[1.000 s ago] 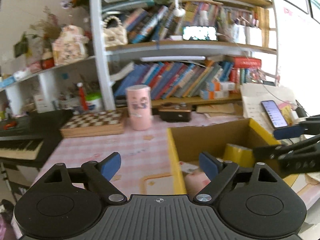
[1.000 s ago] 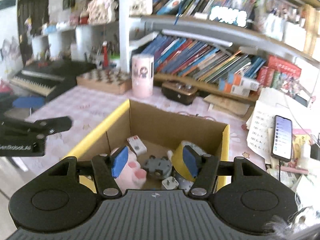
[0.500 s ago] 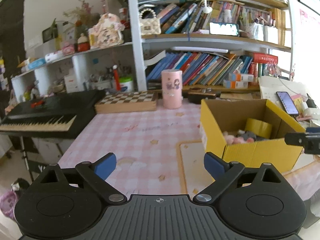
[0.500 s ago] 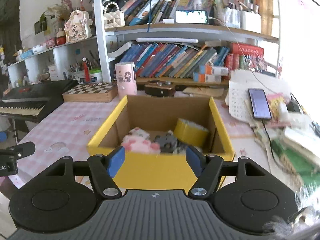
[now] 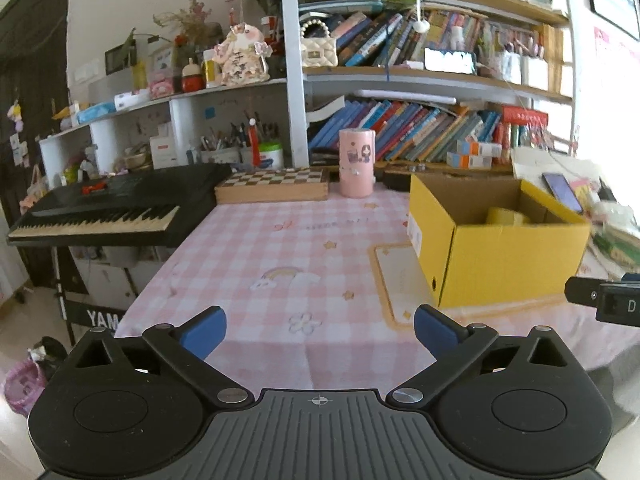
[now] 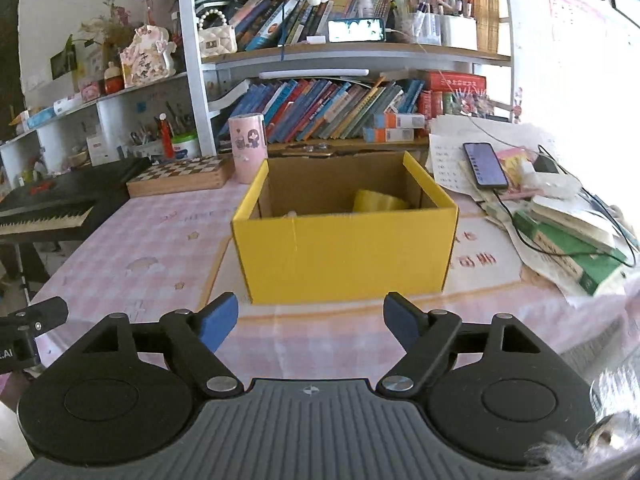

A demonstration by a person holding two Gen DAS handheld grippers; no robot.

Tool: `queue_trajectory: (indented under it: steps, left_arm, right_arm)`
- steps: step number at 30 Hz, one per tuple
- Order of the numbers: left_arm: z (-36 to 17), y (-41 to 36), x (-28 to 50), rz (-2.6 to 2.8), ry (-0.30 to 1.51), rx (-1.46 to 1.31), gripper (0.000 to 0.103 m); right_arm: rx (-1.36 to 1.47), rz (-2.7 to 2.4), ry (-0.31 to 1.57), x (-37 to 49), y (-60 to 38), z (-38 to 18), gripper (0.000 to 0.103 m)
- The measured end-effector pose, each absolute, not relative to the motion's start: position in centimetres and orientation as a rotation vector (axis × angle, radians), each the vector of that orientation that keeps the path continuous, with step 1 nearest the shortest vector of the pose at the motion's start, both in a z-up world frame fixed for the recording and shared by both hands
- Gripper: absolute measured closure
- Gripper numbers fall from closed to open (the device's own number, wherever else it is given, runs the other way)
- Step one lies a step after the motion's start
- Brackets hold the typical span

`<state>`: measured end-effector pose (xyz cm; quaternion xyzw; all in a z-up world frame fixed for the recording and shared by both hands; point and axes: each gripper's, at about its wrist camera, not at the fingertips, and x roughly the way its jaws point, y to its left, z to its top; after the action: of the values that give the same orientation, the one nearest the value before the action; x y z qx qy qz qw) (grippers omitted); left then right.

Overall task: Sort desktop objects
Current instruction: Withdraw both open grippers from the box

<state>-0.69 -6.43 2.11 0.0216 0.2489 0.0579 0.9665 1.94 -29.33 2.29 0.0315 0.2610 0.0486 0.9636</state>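
Nearest, L gripper (image 5: pixel 320 326): jaws wide apart, nothing btwn the blue pads, and they've just been opening further; below it only the pink checked tablecloth (image 5: pixel 280 248) at the near edge of the desk. R gripper (image 6: pixel 310 320): jaws also well apart w/ nothing btwn them, likewise just been opening, pointed at the front wall of the yellow box (image 6: pixel 344 248). Each gripper's tip shows at the edge of the other's view, so they sit side by side, both short of the box, touching nothing. The box stands on the cloth, partly over a pale mat (image 5: pixel 400 276), open on top; inside, a yellow tape roll (image 6: pixel 378 200) against the back right corner and a bit of something pinkish at the left, too hidden to name. Right of the box: green book (image 6: pixel 568 248) under loose papers, phone (image 6: pixel 485 165) on a cable. Behind the box: pink cylinder (image 6: pixel 249 148), chessboard (image 6: pixel 180 176), keyboard (image 5: pixel 120 204) off to the left, shelves of books at the back. Judgement: looks like the gap btwn one drop-off and the next pick, maybe near the end, since the cloth near the box is bare of small stuff. Next move prob. needs choosing a loose item, likely from the pile on the right, bringing an open gripper over it squarely, and closing w/o snagging the phone cable.
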Motion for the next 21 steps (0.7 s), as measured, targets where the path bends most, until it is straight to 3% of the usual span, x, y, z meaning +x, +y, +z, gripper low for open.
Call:
queue_trajectory:
  steps: [13,21]
  left_arm:
    - [0.7,-4.9,-3.7,0.108,0.558,0.066,0.001]
    - [-0.1,-4.6,-4.1,0.102,0.617,0.086,0.001]
  right_arm:
    - [0.033,0.080,0.592,-2.6,-26.4,0.4,0.017]
    - [0.028,0.089,0.617,-3.5,-25.5,0.0,0.004]
